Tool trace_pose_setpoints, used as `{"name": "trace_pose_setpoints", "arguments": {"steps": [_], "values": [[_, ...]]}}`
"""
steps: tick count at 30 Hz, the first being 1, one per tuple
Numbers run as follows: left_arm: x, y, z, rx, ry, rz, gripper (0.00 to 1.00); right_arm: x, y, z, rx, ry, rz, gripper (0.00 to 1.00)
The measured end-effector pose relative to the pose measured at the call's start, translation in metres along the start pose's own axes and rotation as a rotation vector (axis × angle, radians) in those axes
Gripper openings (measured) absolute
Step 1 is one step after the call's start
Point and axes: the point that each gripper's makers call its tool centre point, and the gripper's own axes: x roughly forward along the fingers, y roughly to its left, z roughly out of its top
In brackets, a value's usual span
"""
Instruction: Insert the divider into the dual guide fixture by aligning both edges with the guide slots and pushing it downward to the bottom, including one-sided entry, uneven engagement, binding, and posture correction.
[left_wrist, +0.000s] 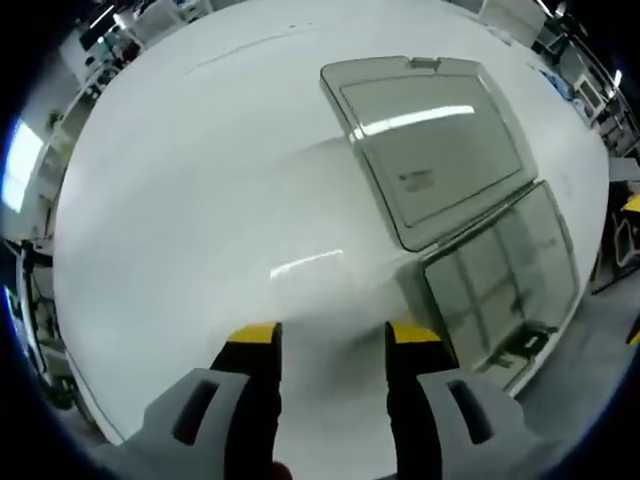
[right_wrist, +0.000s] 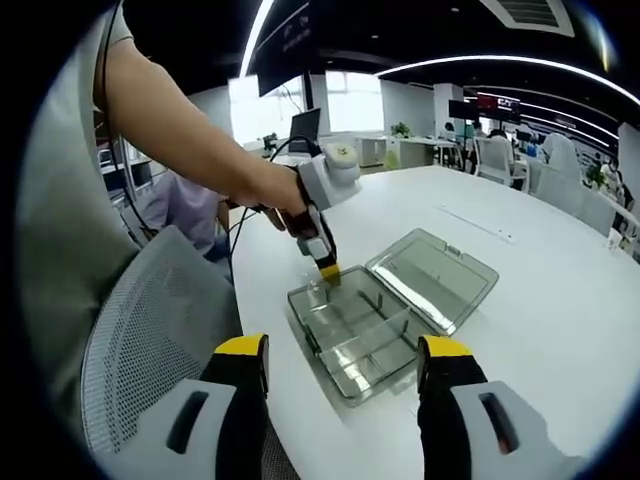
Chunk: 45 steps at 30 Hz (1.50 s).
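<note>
A small dark label sits on the open lid (left_wrist: 435, 140), too blurred for me to read. My left claw (left_wrist: 335, 335) gapes wide over bare white desk (left_wrist: 200, 200), holding nothing; the smoky clear plastic box (left_wrist: 505, 280) lies to its right. My right claw (right_wrist: 345, 355) is open and empty too, looking at the box's dividers (right_wrist: 385, 325) and my other claw's yellow tips at the far corner

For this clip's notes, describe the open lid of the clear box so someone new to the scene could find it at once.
Start at the big white table, near the edge by the mesh chair. A smoky clear box lies open there. The lid is the flat half folded back on the table away from the chair; unlike the tray half, it has no dividers inside.
</note>
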Motion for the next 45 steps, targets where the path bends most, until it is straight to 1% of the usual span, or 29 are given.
{"name": "trace_pose_setpoints", "arguments": {"steps": [8, 12, 14, 20, 27, 39, 45], "values": [[0.003, 0.001, -0.001, -0.001, 0.012, 0.008, 0.4, -0.002, -0.001, -0.002, 0.004, 0.003, -0.003, 0.57], [0.007, 0.001, -0.006, 0.004, 0.029, 0.011, 0.39, -0.003, -0.001, -0.002, 0.005, 0.003, -0.006, 0.57], [0.006, 0.001, -0.004, 0.002, 0.024, 0.014, 0.39, -0.003, -0.001, -0.002, 0.006, 0.003, -0.006, 0.57], [0.005, 0.002, -0.004, 0.004, 0.025, 0.013, 0.34, -0.002, -0.001, -0.003, 0.006, 0.004, -0.006, 0.57], [0.005, 0.001, -0.005, 0.01, 0.026, 0.013, 0.32, -0.002, 0.0, -0.003, 0.008, 0.004, -0.006, 0.57], [0.003, 0.0, -0.011, 0.035, 0.048, -0.001, 0.31, -0.002, 0.003, -0.001, 0.01, -0.003, -0.003, 0.57], [0.001, 0.0, -0.014, 0.031, 0.055, -0.017, 0.3, -0.001, 0.003, -0.001, 0.007, 0.0, -0.003, 0.57]]}}
